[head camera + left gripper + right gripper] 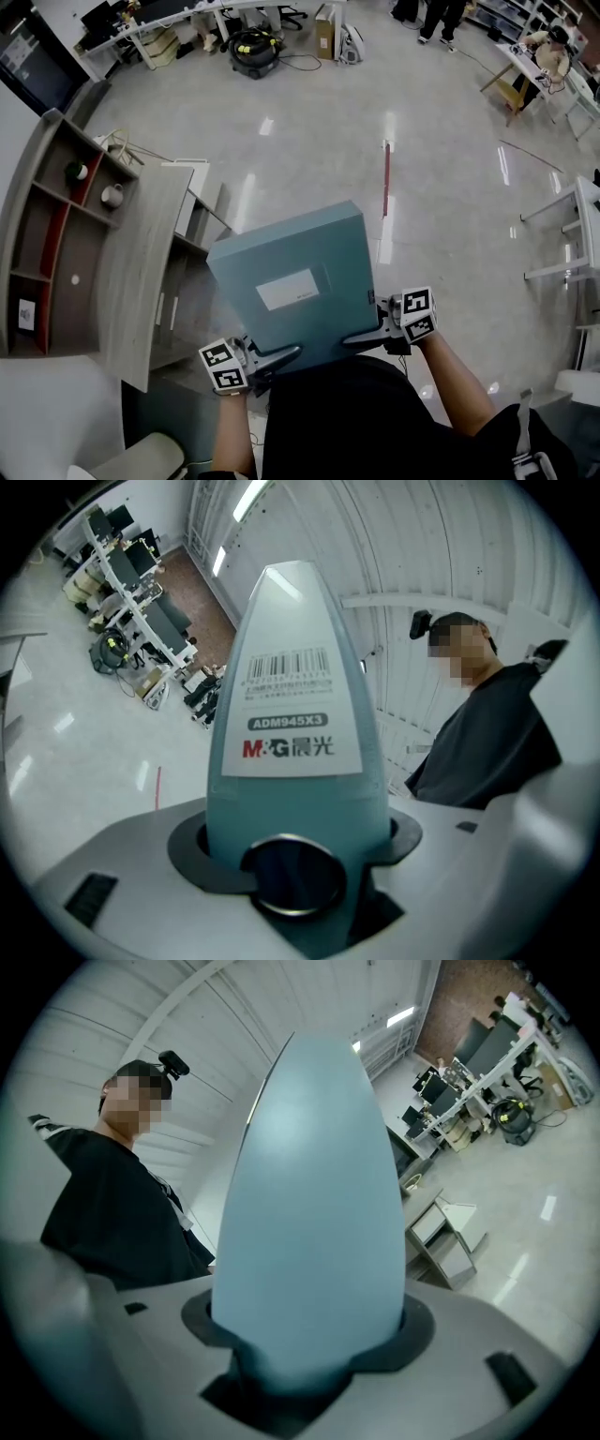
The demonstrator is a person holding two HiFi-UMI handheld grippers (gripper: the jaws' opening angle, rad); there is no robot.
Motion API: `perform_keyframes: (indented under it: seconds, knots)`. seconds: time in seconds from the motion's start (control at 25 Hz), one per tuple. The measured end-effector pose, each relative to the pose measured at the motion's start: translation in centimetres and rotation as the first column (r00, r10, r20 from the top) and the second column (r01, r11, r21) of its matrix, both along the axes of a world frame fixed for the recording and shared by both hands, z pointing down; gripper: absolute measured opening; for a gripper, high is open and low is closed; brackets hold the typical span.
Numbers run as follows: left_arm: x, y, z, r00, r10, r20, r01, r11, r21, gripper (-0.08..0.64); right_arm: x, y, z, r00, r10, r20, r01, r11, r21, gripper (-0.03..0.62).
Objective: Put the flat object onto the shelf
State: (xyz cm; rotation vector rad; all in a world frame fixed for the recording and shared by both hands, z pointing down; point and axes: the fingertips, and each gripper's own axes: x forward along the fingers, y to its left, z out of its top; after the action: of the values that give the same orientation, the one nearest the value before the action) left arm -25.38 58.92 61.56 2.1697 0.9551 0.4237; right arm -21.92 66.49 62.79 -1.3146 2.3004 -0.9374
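Head view: I record the blue-grey flat plastic file box (pixel 300 267) held clear of the floor in front of the person's body. Its broad face is up and tilted, and a white rectangular label (pixel 287 289) is on that face. The left gripper (pixel 272 359) grips the box at its near left corner and the right gripper (pixel 367 336) grips its near right edge. The grey wood-grain shelf unit (pixel 141 248) stands to the left, well apart from the box. I note a small round object (pixel 76 172) and a pale cup (pixel 112 195) in two of its upper compartments.

Left gripper view: The box's narrow spine rises between the jaws, which are clamped on it from both sides. The spine carries a white barcode sticker (pixel 286 682), with a metal-rimmed round finger hole (pixel 295 883) low down.

Right gripper view: A plain edge of the box fills the gap between the jaws. Both jaws press against it.
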Motion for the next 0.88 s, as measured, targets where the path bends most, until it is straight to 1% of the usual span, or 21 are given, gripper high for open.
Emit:
perform_keyframes:
  seconds: [0.08,0.16,0.28,0.44,0.56,0.68,0.76,0.88]
  knots:
    - [2.2,-0.7,-0.1,1.000,0.022,-0.003,-0.022,1.000,-0.003,0.301,2.1,-0.6,0.1,1.000,0.022,-0.001,-0.022,1.000,-0.011,0.281]
    - [4.5,-1.8,0.1,1.000,0.024,0.006,-0.024,1.000,-0.019,0.300,4.4,-1.7,0.2,1.000,0.025,0.006,-0.025,0.999,-0.027,0.281]
    - [7.8,-4.4,0.6,0.999,0.030,0.019,-0.029,0.999,-0.046,0.301,7.6,-4.3,0.4,0.999,0.030,0.012,-0.030,0.998,-0.053,0.281]
    - [12.5,-8.4,0.5,0.997,0.071,0.019,-0.070,0.997,-0.044,0.301,11.9,-8.0,0.3,0.997,0.078,0.011,-0.077,0.995,-0.064,0.281]
    - [16.0,-12.1,-0.5,0.996,0.088,0.003,-0.087,0.995,-0.039,0.301,15.2,-11.7,-0.6,0.995,0.100,0.000,-0.100,0.993,-0.062,0.281]
    - [20.4,-15.6,-1.7,0.996,0.083,-0.016,-0.083,0.995,-0.047,0.301,19.6,-15.1,-1.9,0.995,0.101,-0.015,-0.102,0.992,-0.070,0.279]
    - [22.2,-16.6,-2.1,0.997,0.076,-0.029,-0.078,0.996,-0.050,0.301,21.4,-16.2,-2.3,0.995,0.099,-0.024,-0.100,0.992,-0.072,0.279]
    - [23.6,-18.2,-1.8,0.997,0.065,-0.046,-0.067,0.996,-0.055,0.301,22.8,-17.7,-2.2,0.995,0.084,-0.050,-0.088,0.992,-0.086,0.281]
